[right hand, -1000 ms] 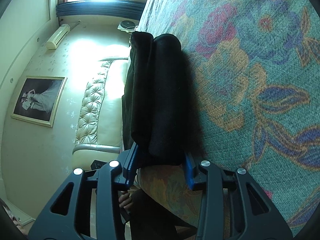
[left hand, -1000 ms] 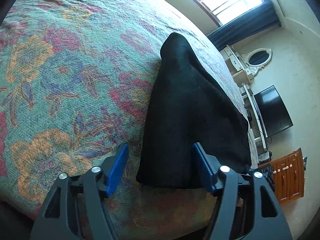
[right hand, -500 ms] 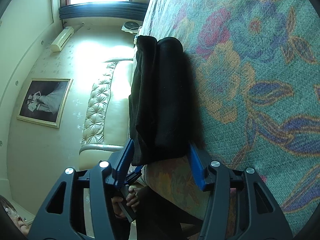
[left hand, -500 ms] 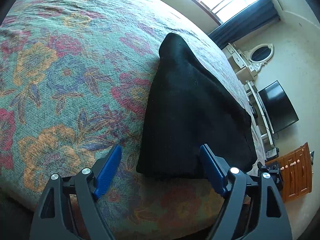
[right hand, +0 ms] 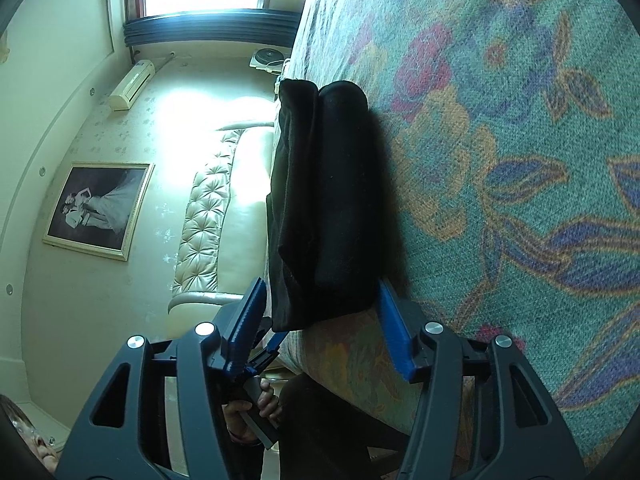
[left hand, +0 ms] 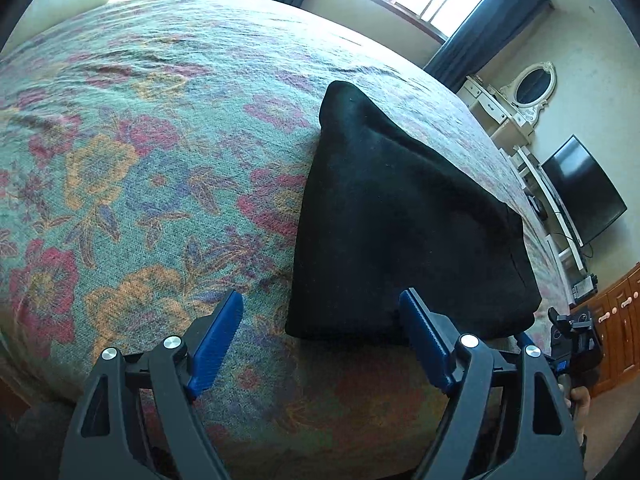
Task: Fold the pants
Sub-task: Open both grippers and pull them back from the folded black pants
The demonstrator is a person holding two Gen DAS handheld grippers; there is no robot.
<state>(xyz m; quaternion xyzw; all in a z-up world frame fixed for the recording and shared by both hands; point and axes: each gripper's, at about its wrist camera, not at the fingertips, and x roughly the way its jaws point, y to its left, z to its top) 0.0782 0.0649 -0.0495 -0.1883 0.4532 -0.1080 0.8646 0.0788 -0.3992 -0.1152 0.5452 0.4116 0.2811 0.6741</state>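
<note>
Black pants (left hand: pixel 400 220) lie folded into a thick compact stack on the flowered bedspread (left hand: pixel 160 160), close to the bed's near edge. My left gripper (left hand: pixel 320 300) is open just short of the stack's near left corner; its right pad overlaps the edge and the left pad hangs over bare bedspread. In the right wrist view the pants (right hand: pixel 332 192) show side-on as stacked layers. My right gripper (right hand: pixel 320 285) is open and straddles the near end, with a gap at the left pad. A hand (right hand: pixel 256 400) holds the other gripper below.
The bedspread (right hand: pixel 520 160) stretches wide to the left and beyond the stack. A tufted headboard (right hand: pixel 212 216) and framed picture (right hand: pixel 100 208) are at the far end. A TV (left hand: pixel 584 192), white dresser with oval mirror (left hand: pixel 532 88) and wooden cabinet (left hand: pixel 616 320) line the right wall.
Both grippers' jaws have widened and drawn back a little from the pants. The right gripper's pads, which pressed on the stack's end, now stand off it.
</note>
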